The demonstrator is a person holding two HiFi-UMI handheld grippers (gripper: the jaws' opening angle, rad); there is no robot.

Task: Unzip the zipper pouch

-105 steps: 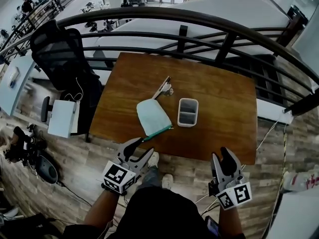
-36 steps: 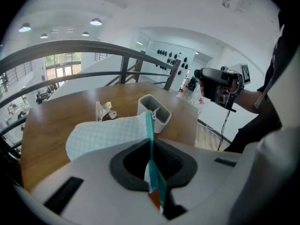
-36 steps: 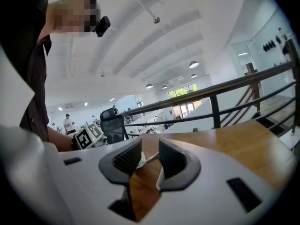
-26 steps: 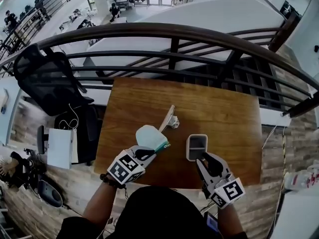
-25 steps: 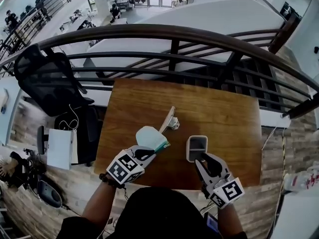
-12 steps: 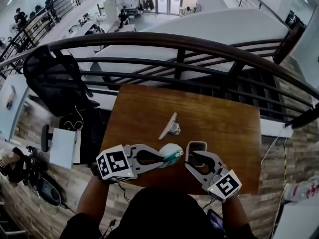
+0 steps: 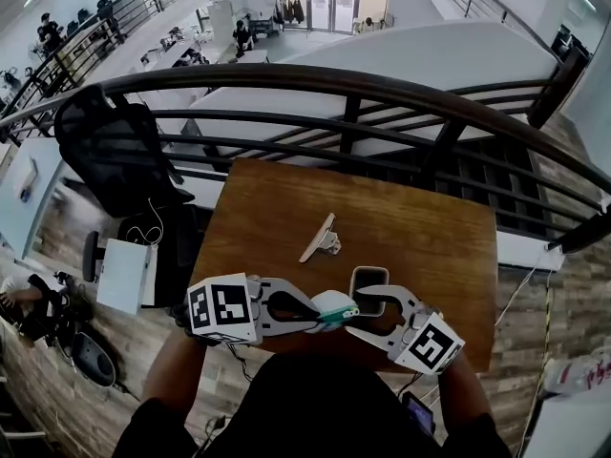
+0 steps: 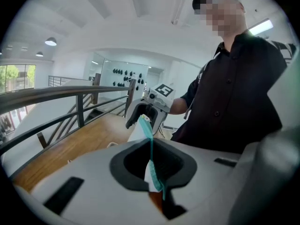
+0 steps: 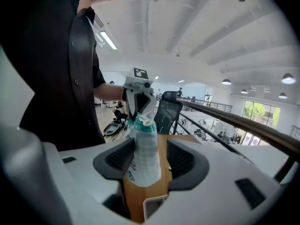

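The zipper pouch (image 7: 336, 306), pale checked fabric with a teal zipper edge, hangs in the air above the table's near edge. My left gripper (image 7: 319, 315) is shut on its zipper end; in the left gripper view the teal zipper (image 8: 151, 149) runs up out of the pinched jaws (image 8: 157, 191). My right gripper (image 7: 359, 315) faces it from the right. Its jaws have just been opening and stand on either side of the pouch's free end (image 9: 143, 149), with a gap showing at the right pad (image 9: 185, 159). The right gripper (image 8: 149, 110) appears behind the pouch in the left gripper view.
The wooden table (image 7: 420, 222) carries a small rectangular container (image 7: 368, 281) near the front edge and a white stand-like object (image 7: 320, 239) at the middle. A dark railing (image 7: 382, 93) runs behind the table. A black office chair (image 7: 110, 146) stands to the left.
The left gripper has lifted the pouch off the table and brought it toward me. The right gripper has rolled and swung in to the pouch's free end, its jaws wider.
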